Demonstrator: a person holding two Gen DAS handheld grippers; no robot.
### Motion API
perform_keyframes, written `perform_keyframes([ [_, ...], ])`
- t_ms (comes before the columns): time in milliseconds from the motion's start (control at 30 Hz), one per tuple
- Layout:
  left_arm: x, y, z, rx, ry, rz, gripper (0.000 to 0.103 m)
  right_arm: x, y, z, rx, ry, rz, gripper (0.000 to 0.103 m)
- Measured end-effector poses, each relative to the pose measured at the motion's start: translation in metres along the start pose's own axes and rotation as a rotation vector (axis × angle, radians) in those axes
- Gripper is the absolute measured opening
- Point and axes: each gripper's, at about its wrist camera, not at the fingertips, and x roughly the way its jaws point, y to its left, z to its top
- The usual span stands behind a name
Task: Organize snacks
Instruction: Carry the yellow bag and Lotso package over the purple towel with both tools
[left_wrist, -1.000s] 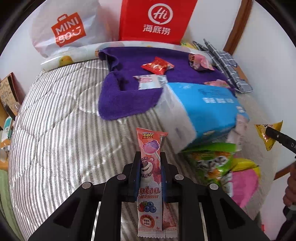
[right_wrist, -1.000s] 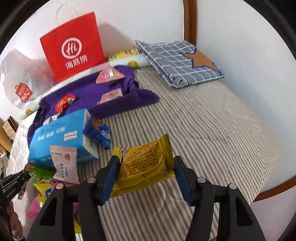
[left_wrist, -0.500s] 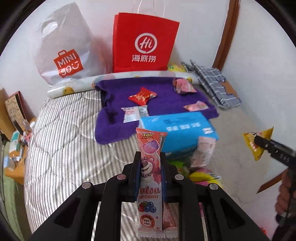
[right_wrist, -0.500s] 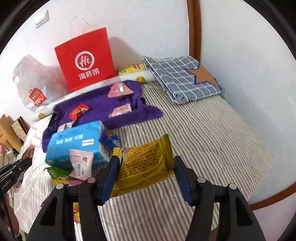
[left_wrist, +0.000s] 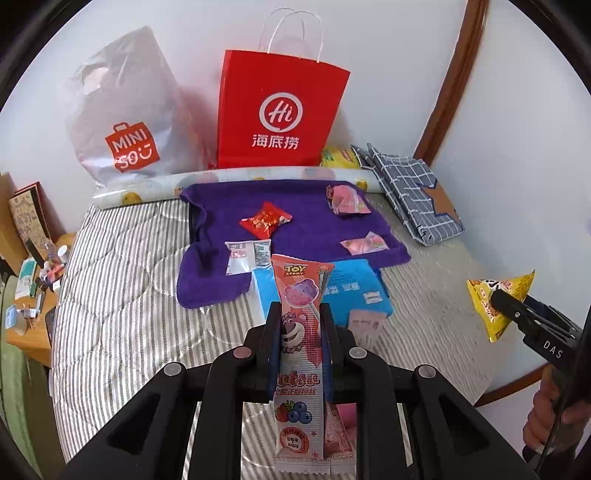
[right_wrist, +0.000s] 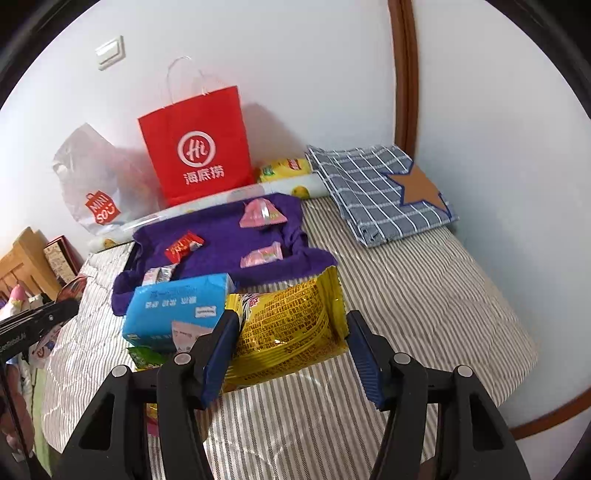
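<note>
**A:** Where are we working?

**B:** A small room, white walls, a striped quilted bed (left_wrist: 122, 295) with a purple towel (left_wrist: 295, 221) spread at its far end. Behind the towel a red paper bag (left_wrist: 280, 110) and a white plastic bag (left_wrist: 125, 110) stand against the wall.

**A:** And the grippers?

**B:** The left gripper (left_wrist: 298, 347) is clamped tight on a pink Toy Story snack stick (left_wrist: 299, 332), long axis running straight along the fingers, top end pointing at the towel. The right gripper (right_wrist: 291, 343) has its jaws partway apart but pressing on a yellow snack packet (right_wrist: 288, 325), held crosswise, its long side spanning pad to pad.

**A:** Which way does the drop spot lie?

**B:** I judge it is the towel, where a red candy (left_wrist: 265, 221), two pink packets and a white sachet (left_wrist: 246, 254) already lie apart. From both grippers it sits ahead and below, beyond the blue tissue pack (left_wrist: 354, 291). From the left gripper it is dead ahead; from the right it lies ahead and to the left.

**A:** So who is nearer?

**B:** The left looks better lined up on the towel; the right must cross over the tissue pack.
</note>
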Motion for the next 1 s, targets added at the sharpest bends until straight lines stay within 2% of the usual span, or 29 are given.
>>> perform_keyframes([
  [367,-0.013,-0.016,-0.002,-0.013,0.011,-0.02,0.018,-0.006,0.003,-0.002,0.002,-0.019,0.07,0.057],
  [1000,-0.023,-0.002,0.003,-0.03,0.002,-0.016,0.018,0.002,0.029,0.009,-0.017,-0.036,0.107,0.057],
])
